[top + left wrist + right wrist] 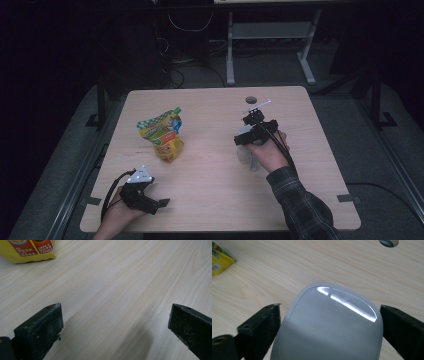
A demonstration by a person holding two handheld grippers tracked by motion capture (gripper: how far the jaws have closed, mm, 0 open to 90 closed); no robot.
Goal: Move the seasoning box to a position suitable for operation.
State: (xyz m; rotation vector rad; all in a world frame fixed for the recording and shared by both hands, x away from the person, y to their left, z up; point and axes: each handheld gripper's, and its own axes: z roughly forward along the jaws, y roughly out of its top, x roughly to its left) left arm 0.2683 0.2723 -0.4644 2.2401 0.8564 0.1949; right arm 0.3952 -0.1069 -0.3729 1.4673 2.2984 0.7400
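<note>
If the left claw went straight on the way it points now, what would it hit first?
Probably nothing but bare table. The left claw stands open with only wood grain between its jaws. The yellow snack bag lies ahead but off to the left of that line, though depth is hard to judge.

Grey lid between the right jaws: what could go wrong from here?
1. The lid is smooth and glossy with rounded edges; the right gripper could slip off as the jaws squeeze.
2. The jaws flank its sides with little margin, so a skewed pinch may tilt or pop it onto the table.
</note>
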